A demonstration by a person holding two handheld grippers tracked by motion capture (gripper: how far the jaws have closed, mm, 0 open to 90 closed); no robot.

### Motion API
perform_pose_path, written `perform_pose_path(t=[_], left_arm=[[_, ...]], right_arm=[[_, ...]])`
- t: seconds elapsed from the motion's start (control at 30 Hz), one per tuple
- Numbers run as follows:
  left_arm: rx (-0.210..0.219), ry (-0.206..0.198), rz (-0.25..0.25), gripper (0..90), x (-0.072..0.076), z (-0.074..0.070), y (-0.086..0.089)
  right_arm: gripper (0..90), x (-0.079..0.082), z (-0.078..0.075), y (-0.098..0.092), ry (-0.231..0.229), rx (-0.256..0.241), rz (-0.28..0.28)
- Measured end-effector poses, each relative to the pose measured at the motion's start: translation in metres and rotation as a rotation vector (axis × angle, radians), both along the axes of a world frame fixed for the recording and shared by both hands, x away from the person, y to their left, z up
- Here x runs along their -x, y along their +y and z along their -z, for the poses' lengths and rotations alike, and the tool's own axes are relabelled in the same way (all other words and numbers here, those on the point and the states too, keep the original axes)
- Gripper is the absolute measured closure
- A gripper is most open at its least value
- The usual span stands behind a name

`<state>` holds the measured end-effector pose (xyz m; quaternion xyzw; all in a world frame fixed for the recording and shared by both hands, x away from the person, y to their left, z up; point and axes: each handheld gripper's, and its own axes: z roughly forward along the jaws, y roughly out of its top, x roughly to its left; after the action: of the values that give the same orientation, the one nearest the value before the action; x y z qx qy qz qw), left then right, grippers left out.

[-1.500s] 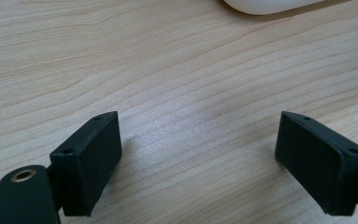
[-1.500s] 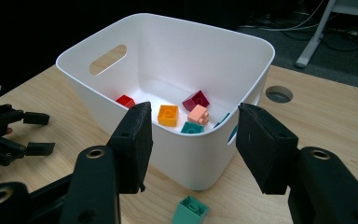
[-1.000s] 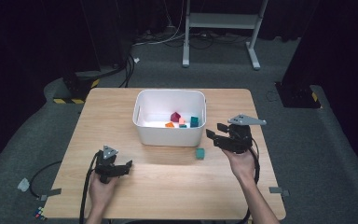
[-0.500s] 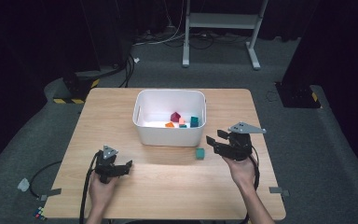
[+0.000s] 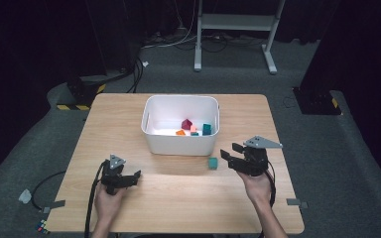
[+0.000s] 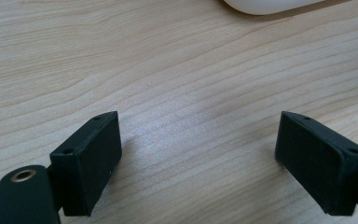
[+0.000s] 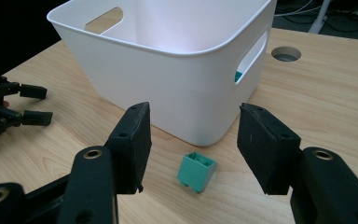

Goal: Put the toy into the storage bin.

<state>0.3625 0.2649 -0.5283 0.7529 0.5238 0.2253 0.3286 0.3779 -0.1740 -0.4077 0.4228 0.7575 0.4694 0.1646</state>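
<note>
Teal plastic block (image 7: 196, 171) on wooden bench (image 5: 129, 124), just beside white plastic bin (image 5: 180, 144) | right gripper (image 7: 193, 140) jaws spread, empty, straddling block, likely lined up to grasp | left gripper (image 6: 198, 149) jaws spread, empty, low over bare bench, apparently idle.

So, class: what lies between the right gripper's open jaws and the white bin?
A small green block lies on the table there, just ahead of the right gripper and short of the white bin. The right gripper view shows it best.
</note>
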Motion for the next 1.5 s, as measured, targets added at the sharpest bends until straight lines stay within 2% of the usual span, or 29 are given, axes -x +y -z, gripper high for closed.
perform_pose_path(t=[0.13,0.67,0.8,1.07,1.2,1.5], left_arm=[[0.000,0.000,0.000,14.6,0.000,0.000,0.000],[0.000,0.000,0.000,14.6,0.000,0.000,0.000],[0.000,0.000,0.000,14.6,0.000,0.000,0.000],[0.000,0.000,0.000,14.6,0.000,0.000,0.000],[0.000,0.000,0.000,14.6,0.000,0.000,0.000],[0.000,0.000,0.000,14.6,0.000,0.000,0.000]], right_arm=[[44.3,0.004,0.005,-0.001,-0.006,0.010,0.005],[43.7,0.010,0.034,-0.001,0.031,0.013,0.028],[43.6,0.014,0.042,0.000,0.021,0.043,0.046],[43.6,0.018,0.058,0.001,0.037,0.067,0.058],[43.6,0.017,0.066,0.004,0.046,0.071,0.062],[43.6,0.013,0.081,0.016,0.066,0.115,0.058]])
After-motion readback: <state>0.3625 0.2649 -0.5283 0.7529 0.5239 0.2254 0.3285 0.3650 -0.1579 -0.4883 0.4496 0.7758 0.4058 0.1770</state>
